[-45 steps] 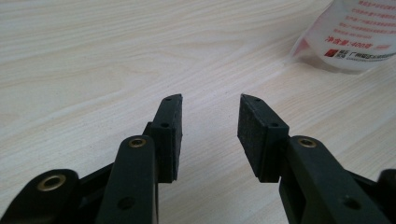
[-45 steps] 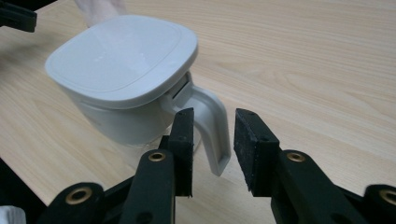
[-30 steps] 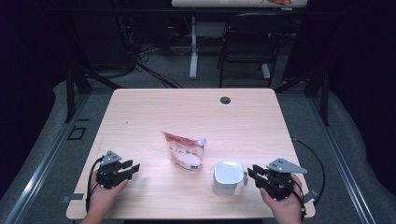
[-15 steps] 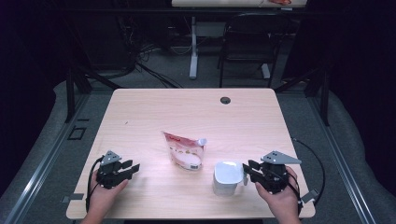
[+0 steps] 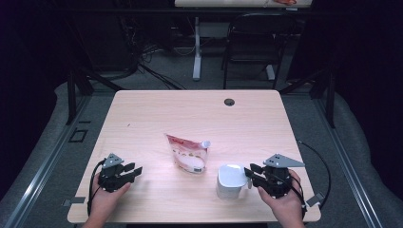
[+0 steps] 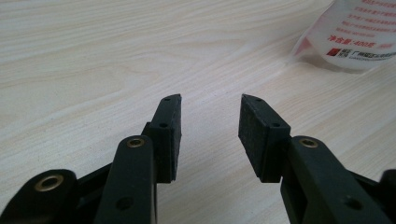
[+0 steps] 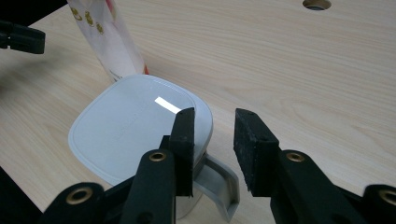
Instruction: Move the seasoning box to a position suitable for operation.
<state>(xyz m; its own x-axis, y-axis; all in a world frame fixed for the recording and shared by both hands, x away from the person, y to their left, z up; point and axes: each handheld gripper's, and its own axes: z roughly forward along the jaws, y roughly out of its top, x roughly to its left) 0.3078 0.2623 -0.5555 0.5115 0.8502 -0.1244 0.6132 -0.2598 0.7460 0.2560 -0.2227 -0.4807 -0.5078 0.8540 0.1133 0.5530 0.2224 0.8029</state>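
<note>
A white lidded cup (image 5: 231, 181) with a side handle (image 7: 219, 187) stands near the table's front right. My right gripper (image 5: 248, 173) is open just right of it, and in the right gripper view (image 7: 214, 115) its jaws sit above the handle, over the rim of the lid (image 7: 133, 133). A red and white spouted pouch (image 5: 187, 153) lies at the table's middle; its lower end is seen in the right gripper view (image 7: 110, 39). My left gripper (image 5: 135, 170) rests open at the front left, nothing between its jaws (image 6: 210, 99), with the pouch's corner (image 6: 357, 35) farther off.
The light wooden table (image 5: 157, 118) has a round cable hole (image 5: 229, 101) at its far edge, also seen as a hole (image 7: 316, 4) in the right gripper view. A black chair (image 5: 252, 45) and a desk leg (image 5: 196, 47) stand beyond the table.
My right gripper has moved left toward the white cup, bringing its jaws up to the handle. The left gripper, the pouch and the cup have stayed put.
</note>
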